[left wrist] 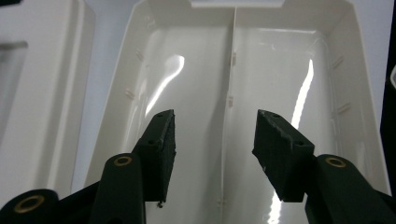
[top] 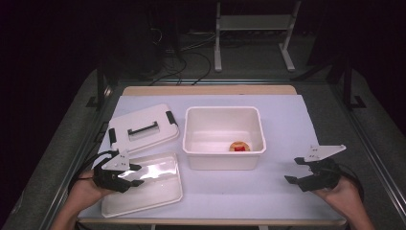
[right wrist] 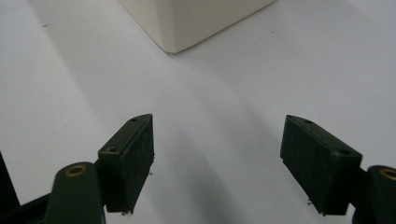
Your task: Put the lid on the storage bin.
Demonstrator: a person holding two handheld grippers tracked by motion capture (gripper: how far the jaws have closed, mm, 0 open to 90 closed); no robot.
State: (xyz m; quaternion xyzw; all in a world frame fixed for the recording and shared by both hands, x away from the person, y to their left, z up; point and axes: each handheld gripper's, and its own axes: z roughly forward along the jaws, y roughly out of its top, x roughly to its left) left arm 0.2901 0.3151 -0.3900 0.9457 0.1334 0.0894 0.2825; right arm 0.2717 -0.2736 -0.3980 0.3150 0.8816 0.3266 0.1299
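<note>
Your left gripper (top: 136, 175) hovers half-open over the shallow tray (top: 163, 194), gripping nothing; your right gripper (top: 293, 170) gapes empty above the table (top: 287, 120)

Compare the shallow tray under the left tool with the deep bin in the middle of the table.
The shallow tray is low and wide, while the deep bin has tall walls. The shallow tray has a thin rib dividing its floor in two; the deep bin is one undivided well. The shallow tray is bare inside; the deep bin holds a small orange and red item. The left tool hovers over the tray with nothing between its jaws. Both are glossy white plastic.
</note>
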